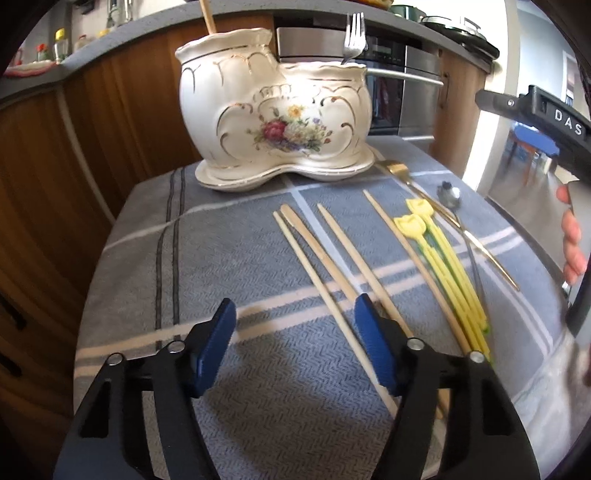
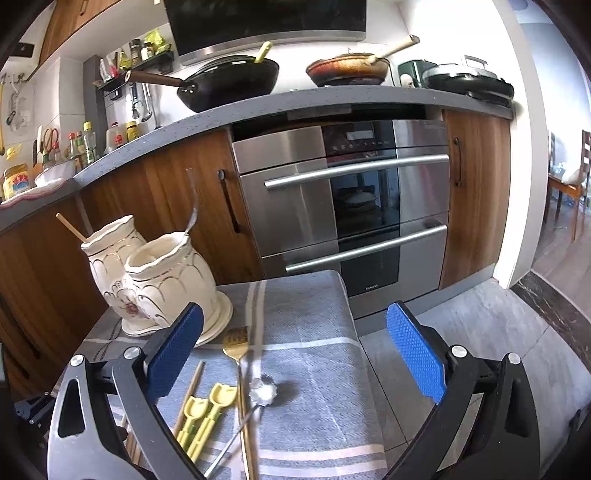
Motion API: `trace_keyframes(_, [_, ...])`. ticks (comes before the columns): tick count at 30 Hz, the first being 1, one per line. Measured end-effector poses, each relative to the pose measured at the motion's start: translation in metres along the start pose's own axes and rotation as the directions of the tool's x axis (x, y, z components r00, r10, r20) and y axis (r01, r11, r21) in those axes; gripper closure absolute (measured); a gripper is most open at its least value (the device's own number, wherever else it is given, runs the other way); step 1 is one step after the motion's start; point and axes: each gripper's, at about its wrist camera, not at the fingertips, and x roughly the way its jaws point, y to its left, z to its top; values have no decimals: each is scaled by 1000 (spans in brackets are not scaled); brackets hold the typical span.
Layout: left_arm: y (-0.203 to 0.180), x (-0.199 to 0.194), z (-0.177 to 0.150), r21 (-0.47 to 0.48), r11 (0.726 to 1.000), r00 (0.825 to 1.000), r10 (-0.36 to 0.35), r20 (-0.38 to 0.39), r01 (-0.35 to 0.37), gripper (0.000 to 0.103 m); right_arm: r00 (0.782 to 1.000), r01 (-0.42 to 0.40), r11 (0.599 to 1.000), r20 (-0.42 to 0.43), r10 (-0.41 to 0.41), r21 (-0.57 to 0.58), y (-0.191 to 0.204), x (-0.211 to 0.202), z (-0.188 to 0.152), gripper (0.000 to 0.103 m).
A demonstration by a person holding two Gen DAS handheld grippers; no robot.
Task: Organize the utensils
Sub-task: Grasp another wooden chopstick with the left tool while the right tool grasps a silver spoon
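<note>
Fingers of the left gripper (image 1: 295, 325) stand apart with nothing clamped, poised low over the grey striped cloth (image 1: 207, 236) covering the counter; the right gripper (image 2: 295, 354) also stands wide apart and empty, further off to the side. Ahead of the left fingers sits the cream floral ceramic holder (image 1: 273, 122), its two compartments already carrying a wooden stick (image 1: 208, 16) and a silver fork (image 1: 354, 37). Between holder and fingers lie the loose utensils: four bamboo chopsticks (image 1: 332, 291), the nearest passing under the right-hand finger (image 1: 373, 339), then yellow tulip-topped picks (image 1: 439, 266), a gold fork (image 1: 397, 170) and a small silver spoon (image 1: 448, 195) beyond. The likely next step is a pinch on one chopstick. Risk lies in the crowding: chopsticks lie close together and partly crossed, so closing fingers could catch two or roll one aside. A slim, smooth stick may also pivot once lifted, and the holder's tall rim stands in the path.
</note>
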Motion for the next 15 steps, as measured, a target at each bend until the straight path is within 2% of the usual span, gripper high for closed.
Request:
trace_keyframes(1, [-1,2,1,7,1000,1000,11,-11,-11,46,1000,-2,1000,-5,2,3,-1,1,-1,5])
trace_keyframes(4, [-2,4,5,11,1000,999,-19,-28,19,62,1000,-5,1000,-13,5,-1,-3,2,-2,5])
trace_keyframes(8, [-4,10,14,34,999,998,-21,-51,23,71,999,-23,999,-27,22,-30,-1,4,-3,5])
trace_keyframes(10, [-3,12,18,22,999,997,-41,-62,43,82,998,-37,998,-50,34,-56,1,8,-5,6])
trace_keyframes(11, [-3,13,18,24,999,997,-38,-63,40,84,997,-46,997,-64,41,-67,1,9,-6,9])
trace_keyframes(13, [-3,13,18,36,999,998,-38,-58,41,93,992,-66,994,-110,56,-84,2,16,-9,23])
trace_keyframes(15, [-2,13,17,38,998,997,-48,-55,50,93,984,-94,992,-162,79,-88,2,23,-14,36])
